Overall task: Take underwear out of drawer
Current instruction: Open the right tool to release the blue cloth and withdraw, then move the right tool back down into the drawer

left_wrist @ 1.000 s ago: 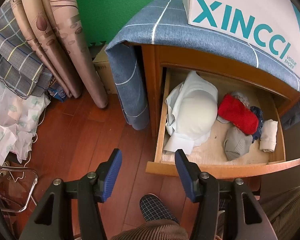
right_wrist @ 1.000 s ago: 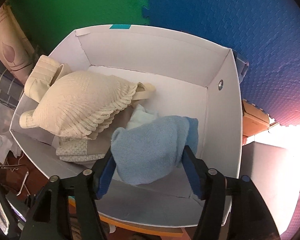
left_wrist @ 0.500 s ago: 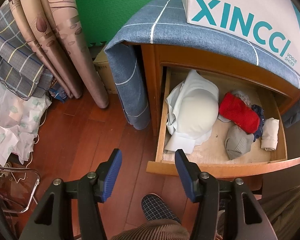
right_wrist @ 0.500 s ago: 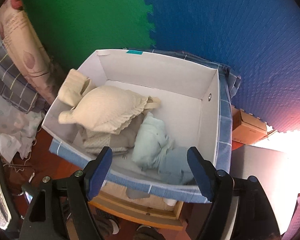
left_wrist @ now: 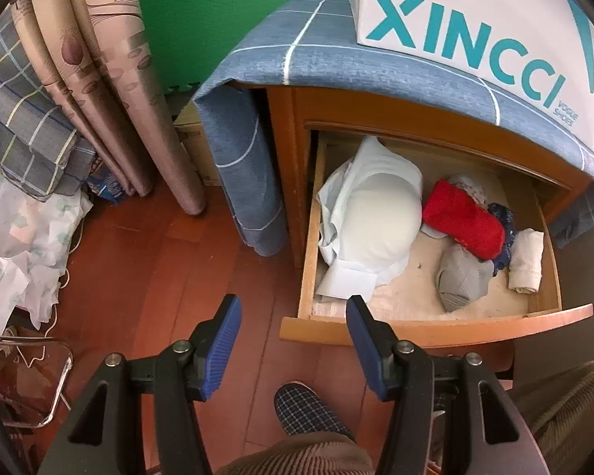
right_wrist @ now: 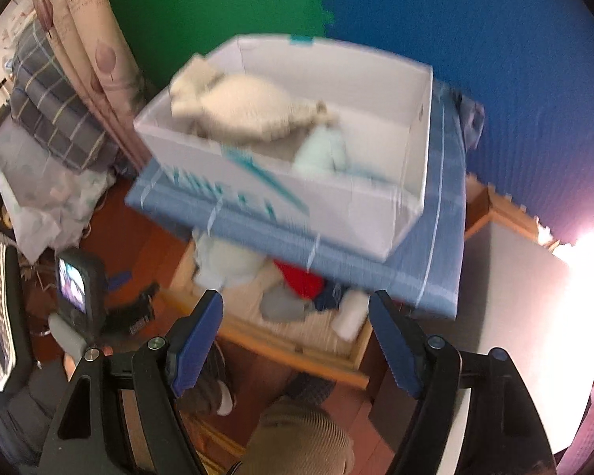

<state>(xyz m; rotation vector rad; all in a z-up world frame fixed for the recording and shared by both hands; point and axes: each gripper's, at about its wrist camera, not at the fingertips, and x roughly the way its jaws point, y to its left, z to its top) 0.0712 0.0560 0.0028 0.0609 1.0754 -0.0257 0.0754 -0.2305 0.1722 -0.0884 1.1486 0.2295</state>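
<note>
Your wooden nightstand [left_wrist: 285, 150] stands under a blue checked cloth [left_wrist: 297, 51], and on that cloth sits the white shoebox [left_wrist: 475, 19] with teal lettering. In the blurred right wrist view the box [right_wrist: 412, 150] already holds a cream knitted piece [right_wrist: 253, 111] on the left and a pale blue garment [right_wrist: 320, 150] to its right.

Below, the drawer [left_wrist: 435, 330] is pulled out toward you. The underwear inside it lies in two groups: a large white padded piece [left_wrist: 376, 221] fills the left half, and on the right lie a red bundle [left_wrist: 463, 221], a grey one [left_wrist: 461, 281] nearer you, a dark blue item [left_wrist: 503, 229] just beside the red, and a small cream roll [left_wrist: 526, 257] at the far right.

Your left gripper [left_wrist: 293, 340] hangs over the floor just off the drawer's near left corner, jaws spread and empty. Your right gripper [right_wrist: 297, 340] is above the drawer's near edge, jaws easing closed with nothing between them.
</note>
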